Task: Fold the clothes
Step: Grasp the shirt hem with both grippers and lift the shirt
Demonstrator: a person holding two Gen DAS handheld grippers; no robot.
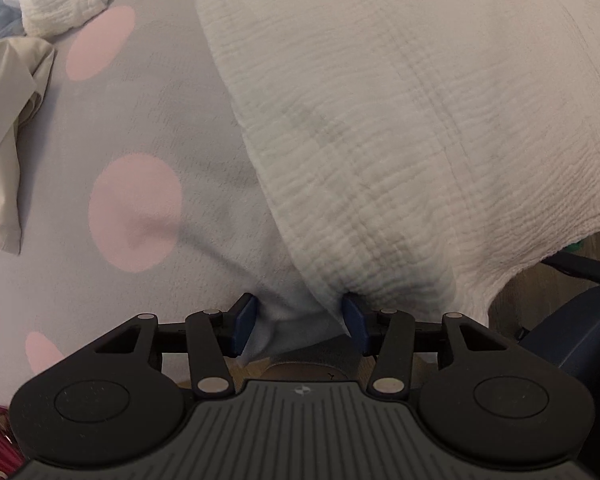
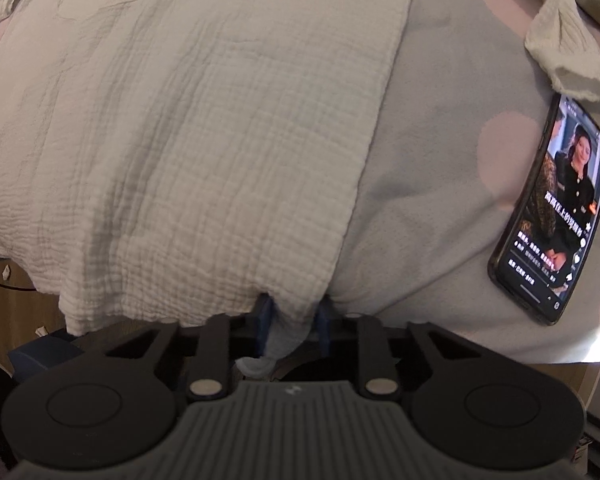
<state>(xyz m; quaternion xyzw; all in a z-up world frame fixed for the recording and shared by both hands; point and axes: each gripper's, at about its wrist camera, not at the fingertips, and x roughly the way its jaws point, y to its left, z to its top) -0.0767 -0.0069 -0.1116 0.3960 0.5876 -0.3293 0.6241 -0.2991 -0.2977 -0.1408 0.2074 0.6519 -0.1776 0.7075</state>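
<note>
Cream crinkled muslin garment (image 1: 400, 120) lay flat on grey pink-dotted sheet (image 1: 140, 120), near hem at bed edge. Left gripper (image 1: 300, 326) jaws apart, straddling corner. Right gripper (image 2: 294, 320) pinched other corner, sheet apparently caught too. Step: grasping hem. Next: left must close, then both lift, fold forward.

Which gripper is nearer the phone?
Right. The phone lies on the sheet just right of the right gripper; the left gripper sits at the cloth's opposite corner, phone out of its view.
</note>
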